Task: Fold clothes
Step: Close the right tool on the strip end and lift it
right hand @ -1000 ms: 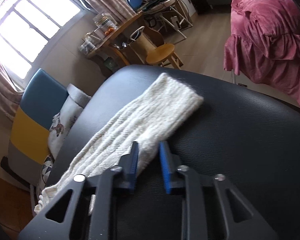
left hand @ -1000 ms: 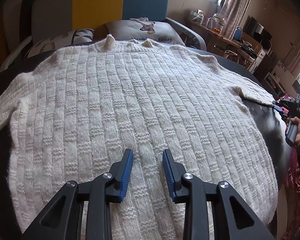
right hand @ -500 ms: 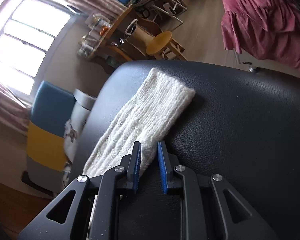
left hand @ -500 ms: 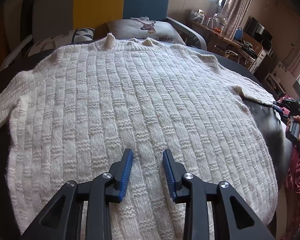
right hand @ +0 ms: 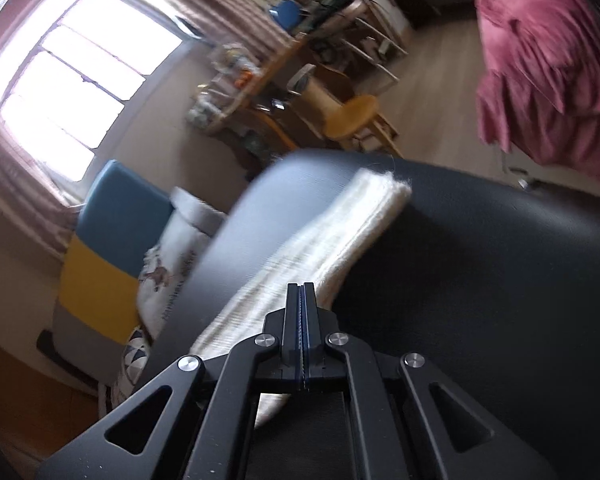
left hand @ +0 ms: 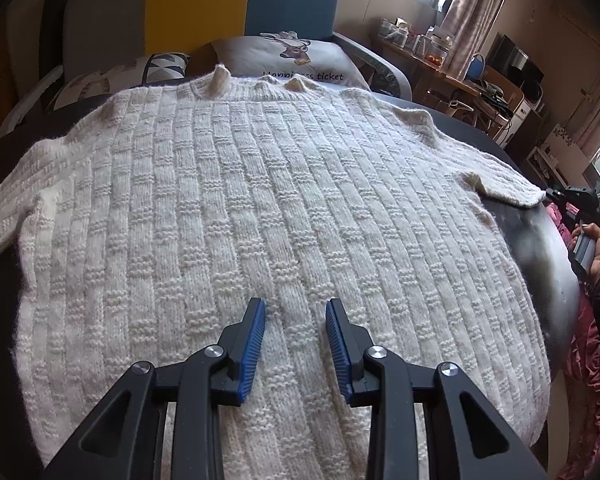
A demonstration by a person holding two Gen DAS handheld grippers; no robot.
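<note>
My right tool [right hand: 301,292] has just closed: its blue pads now meet with no gap visible between them. The sleeve [right hand: 332,240] of the cream sweater [left hand: 260,208] runs out from behind the pad tips, but the right wrist view is blurred and I cannot confirm that any knit is pinched between the pads. In my judgement this is the grasp for the first fold, the sleeve to be carried in over the body; if the pads caught nothing, the grasp must be repeated.

Compared with the earlier frames, the right tool's pads stood apart beside the sleeve edge, and the sleeve lay flat on the black table [right hand: 500,280]; its cuff end now looks lifted.

My left tool [left hand: 296,340] is unchanged: half open, gripping nothing, above the lower middle of the sweater. The sweater lies spread flat, front down or up I cannot tell, collar away from me.
</note>
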